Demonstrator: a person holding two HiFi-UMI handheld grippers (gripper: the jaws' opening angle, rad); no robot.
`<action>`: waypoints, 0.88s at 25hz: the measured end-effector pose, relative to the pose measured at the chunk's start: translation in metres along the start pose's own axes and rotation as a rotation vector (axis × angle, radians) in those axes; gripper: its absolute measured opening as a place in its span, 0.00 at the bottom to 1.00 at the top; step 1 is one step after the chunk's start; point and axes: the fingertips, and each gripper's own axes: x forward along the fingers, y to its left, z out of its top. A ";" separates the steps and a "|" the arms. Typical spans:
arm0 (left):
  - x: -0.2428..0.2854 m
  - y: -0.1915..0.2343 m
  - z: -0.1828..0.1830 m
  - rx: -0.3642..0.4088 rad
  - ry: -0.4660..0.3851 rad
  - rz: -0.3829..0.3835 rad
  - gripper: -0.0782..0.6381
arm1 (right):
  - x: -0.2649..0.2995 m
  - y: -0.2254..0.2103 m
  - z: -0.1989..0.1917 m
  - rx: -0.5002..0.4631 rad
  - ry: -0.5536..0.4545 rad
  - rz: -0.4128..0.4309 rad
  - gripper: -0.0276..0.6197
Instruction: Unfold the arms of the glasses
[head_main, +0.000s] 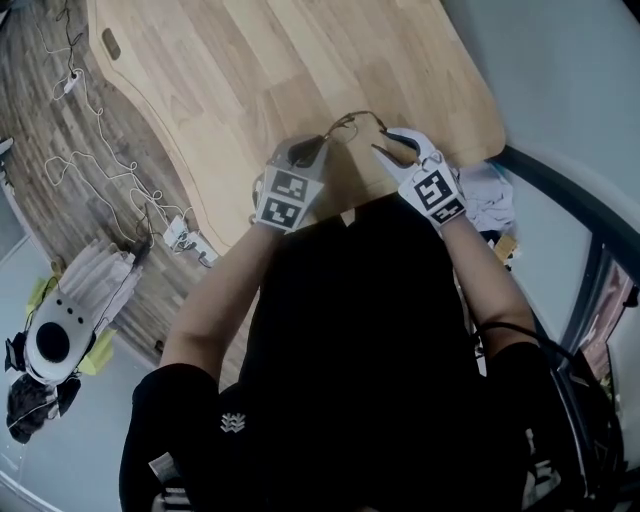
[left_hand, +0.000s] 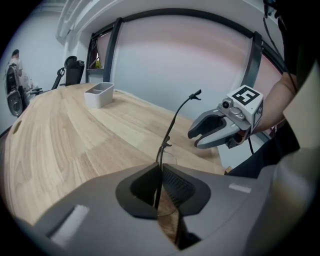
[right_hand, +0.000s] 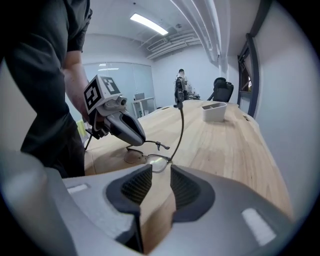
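Thin dark-rimmed glasses (head_main: 352, 120) hang just above the wooden table (head_main: 250, 60), near its front edge, between my two grippers. My left gripper (left_hand: 160, 172) is shut on the glasses' front by one lens, and the frame shows as a thin dark line between the pads. One arm (left_hand: 175, 120) stands swung out and points up and away. In the right gripper view the other lens (right_hand: 150, 161) lies just beyond my right gripper (right_hand: 156, 175), which is open with only bare table showing between its pads. In the head view the left gripper (head_main: 305, 152) and right gripper (head_main: 392, 150) face each other.
A small white box (left_hand: 98, 94) stands far back on the table (right_hand: 225, 145). Cables (head_main: 90, 160) trail over the floor to the left. A dark window frame (left_hand: 255, 55) runs along the table's right side, and an office chair (left_hand: 74, 70) stands beyond the far end.
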 end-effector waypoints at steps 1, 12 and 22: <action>-0.003 -0.001 0.002 0.002 -0.016 0.001 0.15 | 0.000 0.003 0.004 0.031 -0.018 0.010 0.21; -0.032 -0.019 0.006 0.098 -0.125 -0.013 0.15 | 0.000 0.025 0.072 0.120 -0.239 0.100 0.21; -0.041 -0.021 0.000 0.100 -0.157 -0.019 0.15 | 0.003 0.057 0.106 0.097 -0.245 0.211 0.21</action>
